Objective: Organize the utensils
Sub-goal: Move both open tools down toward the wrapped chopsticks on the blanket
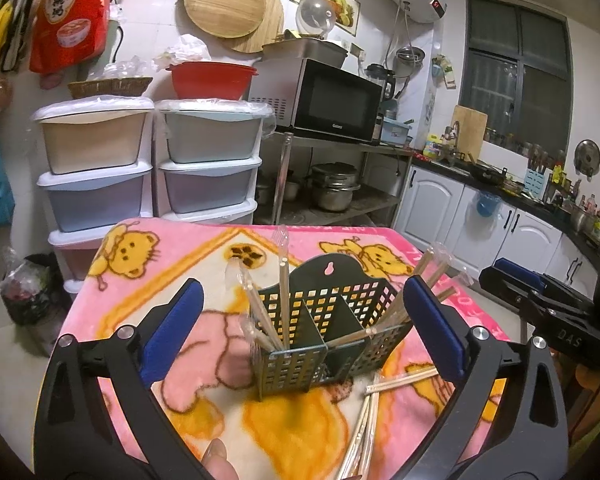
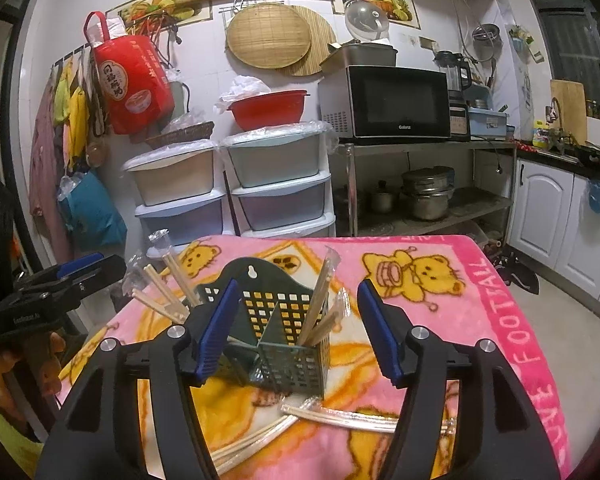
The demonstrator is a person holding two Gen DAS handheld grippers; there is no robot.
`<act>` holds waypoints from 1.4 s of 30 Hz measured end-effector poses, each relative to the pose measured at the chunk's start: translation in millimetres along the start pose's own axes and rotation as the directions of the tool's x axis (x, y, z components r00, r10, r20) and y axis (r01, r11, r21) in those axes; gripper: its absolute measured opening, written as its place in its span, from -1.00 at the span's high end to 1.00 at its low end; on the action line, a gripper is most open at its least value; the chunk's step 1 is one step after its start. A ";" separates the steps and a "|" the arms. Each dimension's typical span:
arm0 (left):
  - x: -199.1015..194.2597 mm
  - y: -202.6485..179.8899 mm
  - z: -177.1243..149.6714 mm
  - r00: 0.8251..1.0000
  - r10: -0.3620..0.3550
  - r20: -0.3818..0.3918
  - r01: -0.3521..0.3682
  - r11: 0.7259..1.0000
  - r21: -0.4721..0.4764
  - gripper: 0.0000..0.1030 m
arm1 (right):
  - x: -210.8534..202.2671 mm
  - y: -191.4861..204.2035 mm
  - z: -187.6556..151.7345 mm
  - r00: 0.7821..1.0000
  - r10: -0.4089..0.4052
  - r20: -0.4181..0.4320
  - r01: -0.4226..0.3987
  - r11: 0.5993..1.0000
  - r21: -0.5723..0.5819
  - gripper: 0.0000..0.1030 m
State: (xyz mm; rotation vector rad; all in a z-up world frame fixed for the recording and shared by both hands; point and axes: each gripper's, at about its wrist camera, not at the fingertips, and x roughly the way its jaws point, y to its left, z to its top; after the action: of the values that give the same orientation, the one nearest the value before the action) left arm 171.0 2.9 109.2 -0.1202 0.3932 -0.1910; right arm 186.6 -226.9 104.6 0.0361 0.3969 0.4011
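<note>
Blue-padded jaws of the left hand-held gripper (image 1: 304, 332) stand spread wide on either side of a dark green utensil caddy (image 1: 324, 332), pressing on nothing; a fingertip (image 1: 220, 460) of the person holding it shows at the bottom edge of the left wrist view. To its right, the right hand-held gripper (image 2: 296, 332) is likewise released, its two pads parted with the caddy's near corner showing between them, and nothing is gripped. Both tools point slightly downward toward the caddy from near the front edge of the bench.

One caddy stands upright on the pink teddy-bear blanket (image 2: 480, 280) that covers the bench (image 1: 100, 280); two inner dividers split it into three compartments. Wrapped chopsticks (image 1: 268, 320) lean out of the left end compartment, and more wrapped chopsticks (image 1: 416, 292) lean out of the right end one; the clear sleeves overlap, so an exact count cannot be read. The middle compartment's contents cannot be made out. Several loose wrapped chopsticks (image 2: 340, 416) lie flat on the blanket just in front of the caddy, crossing one another.

Behind the bench stand two stacks of plastic storage drawers (image 2: 276, 184), one red basin (image 2: 268, 108) and one microwave oven (image 2: 392, 100) on a steel rack.
</note>
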 end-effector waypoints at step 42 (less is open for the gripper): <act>13.5 -27.6 -104.7 0.956 -0.031 -0.291 0.069 0.990 0.120 -0.38 | 29.0 -9.7 -85.8 0.935 0.138 -0.327 -0.097 0.986 0.139 0.24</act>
State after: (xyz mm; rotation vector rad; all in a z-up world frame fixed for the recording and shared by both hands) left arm 137.8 -35.1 12.4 0.0263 0.6681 -0.2851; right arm 181.9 -228.4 13.6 0.1108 0.7593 0.5032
